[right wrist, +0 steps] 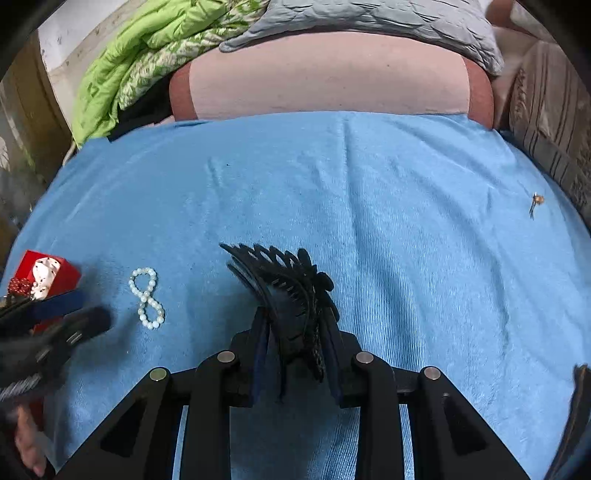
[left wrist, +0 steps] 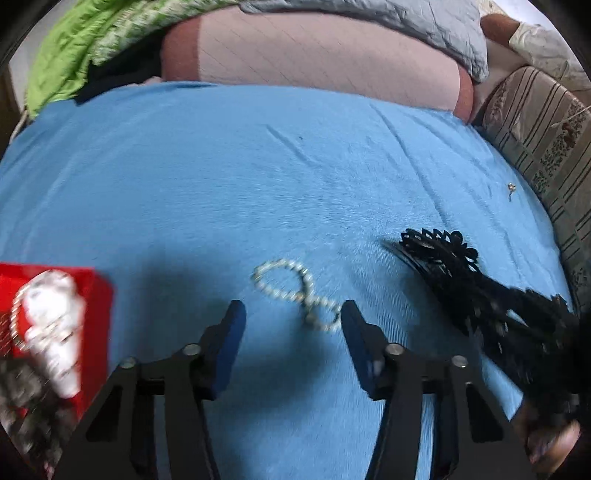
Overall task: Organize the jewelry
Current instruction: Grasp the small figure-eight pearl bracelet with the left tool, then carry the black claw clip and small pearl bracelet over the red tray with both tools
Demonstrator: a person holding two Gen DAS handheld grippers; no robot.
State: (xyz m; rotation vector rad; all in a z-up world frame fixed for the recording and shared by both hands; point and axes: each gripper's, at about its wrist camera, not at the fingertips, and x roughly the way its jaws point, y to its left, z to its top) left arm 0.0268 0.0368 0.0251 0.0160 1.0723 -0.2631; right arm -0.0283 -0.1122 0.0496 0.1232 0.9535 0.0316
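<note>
A pearl bracelet [left wrist: 295, 295] lies twisted in a figure eight on the blue towel [left wrist: 258, 184]. My left gripper [left wrist: 293, 317] is open, with the bracelet's near loop between its fingertips. My right gripper [right wrist: 295, 328] is shut on a black claw hair clip [right wrist: 288, 288], held above the towel; the clip also shows in the left wrist view [left wrist: 461, 273]. A red jewelry box [left wrist: 85, 295] with white and dark pieces stands at the left; it also shows in the right wrist view [right wrist: 51, 273]. The bracelet lies to the right of the box in the right wrist view [right wrist: 147, 299].
A small gold earring [right wrist: 535, 201] lies at the towel's far right, also seen in the left wrist view [left wrist: 511, 188]. A pink pillow [right wrist: 325, 77], a green quilt [right wrist: 147, 48] and grey bedding [right wrist: 369, 14] lie behind. A striped cushion [left wrist: 546, 147] borders the right.
</note>
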